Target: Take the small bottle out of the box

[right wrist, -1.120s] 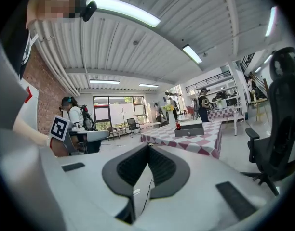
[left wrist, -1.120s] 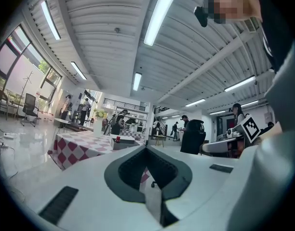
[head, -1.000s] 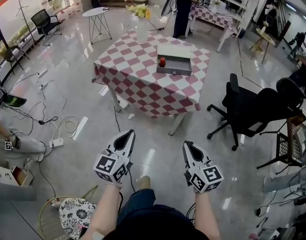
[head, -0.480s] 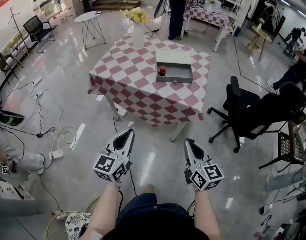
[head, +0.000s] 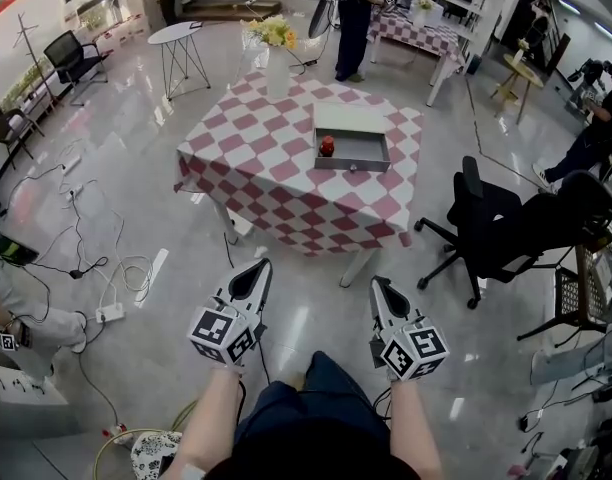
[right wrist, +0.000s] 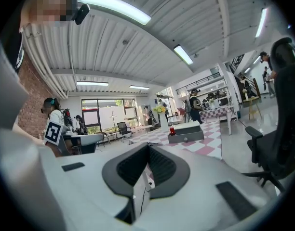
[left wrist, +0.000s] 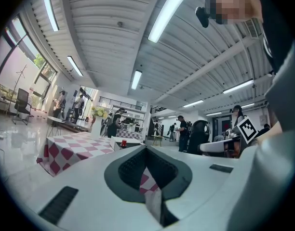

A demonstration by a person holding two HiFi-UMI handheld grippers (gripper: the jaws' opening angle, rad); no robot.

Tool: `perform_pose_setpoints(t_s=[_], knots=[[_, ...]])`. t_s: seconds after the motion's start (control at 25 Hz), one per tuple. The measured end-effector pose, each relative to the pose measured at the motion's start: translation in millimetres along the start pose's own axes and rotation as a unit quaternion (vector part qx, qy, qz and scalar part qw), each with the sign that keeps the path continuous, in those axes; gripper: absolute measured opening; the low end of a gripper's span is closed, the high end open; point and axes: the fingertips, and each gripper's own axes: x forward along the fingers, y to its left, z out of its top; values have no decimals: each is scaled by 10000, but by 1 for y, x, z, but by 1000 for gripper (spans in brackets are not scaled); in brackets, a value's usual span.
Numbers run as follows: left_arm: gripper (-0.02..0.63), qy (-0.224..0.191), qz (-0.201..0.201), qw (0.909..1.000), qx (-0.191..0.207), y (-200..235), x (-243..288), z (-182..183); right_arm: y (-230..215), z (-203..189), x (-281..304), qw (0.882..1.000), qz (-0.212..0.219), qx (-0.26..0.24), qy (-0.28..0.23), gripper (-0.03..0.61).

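A small red bottle [head: 327,146] stands upright in the left part of an open grey box [head: 358,152] on a table with a red-and-white checked cloth [head: 256,158], a few steps ahead. Both grippers hang over the bare floor, well short of the table. My left gripper [head: 257,268] is shut and empty, and so is my right gripper [head: 379,286]. The left gripper view looks past its closed tips [left wrist: 146,148] at the far bottle [left wrist: 123,143]. In the right gripper view the box [right wrist: 187,134] and bottle [right wrist: 172,130] sit beyond the closed tips [right wrist: 148,145].
A white vase of yellow flowers [head: 276,56] stands at the table's far left. A black office chair [head: 491,223] is right of the table. Cables and a power strip [head: 106,308] lie on the floor at left. A person [head: 354,18] stands behind the table.
The table with the box has drawn slightly nearer and lower in the head view. My knee has swung forward between the grippers. Both grippers stay shut in the same pose.
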Motion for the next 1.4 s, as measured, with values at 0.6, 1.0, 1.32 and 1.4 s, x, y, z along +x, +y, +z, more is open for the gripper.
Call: perform_pose_setpoints(t_s=[0.6, 1.0, 1.32, 1.4], knots=[[2, -21, 125, 9999, -19, 33, 35, -2, -27, 7, 49, 9999, 42, 56, -73, 5], [2, 87, 27, 10000, 7, 63, 91, -9, -46, 10, 110, 9992, 244, -299, 111, 5], [2, 80, 79, 9999, -131, 98, 135, -12, -65, 17, 160, 9980, 337, -490, 222, 5], [2, 102, 98, 9998, -158, 104, 147, -13, -73, 17, 169, 9979, 330, -489, 273, 5]])
